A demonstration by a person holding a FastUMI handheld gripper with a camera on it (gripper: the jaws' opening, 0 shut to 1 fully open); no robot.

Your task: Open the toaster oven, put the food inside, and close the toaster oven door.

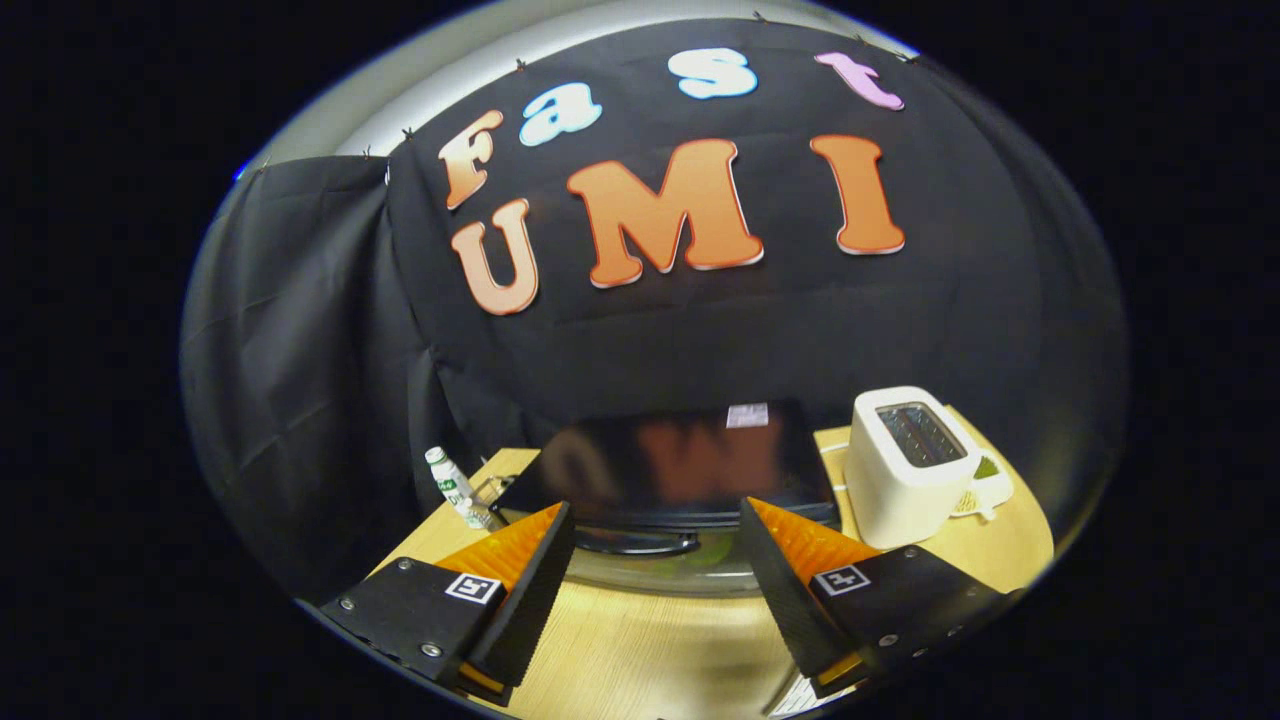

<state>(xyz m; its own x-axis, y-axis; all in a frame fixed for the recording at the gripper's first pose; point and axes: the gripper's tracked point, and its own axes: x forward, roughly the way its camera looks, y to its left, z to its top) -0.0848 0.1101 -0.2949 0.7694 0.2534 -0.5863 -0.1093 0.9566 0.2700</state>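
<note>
Wooden table (640, 650): closed toaster oven (680, 465) just ahead of spread, empty claw (655, 560).

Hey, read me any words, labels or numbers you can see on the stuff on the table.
Bottle, left of the toaster oven: green label print, too small to read.
Sticker on the toaster oven's top: blurred, unreadable.
Square markers on the open hand-held gripper: patterns, no words.
White toaster: no text visible.
</note>
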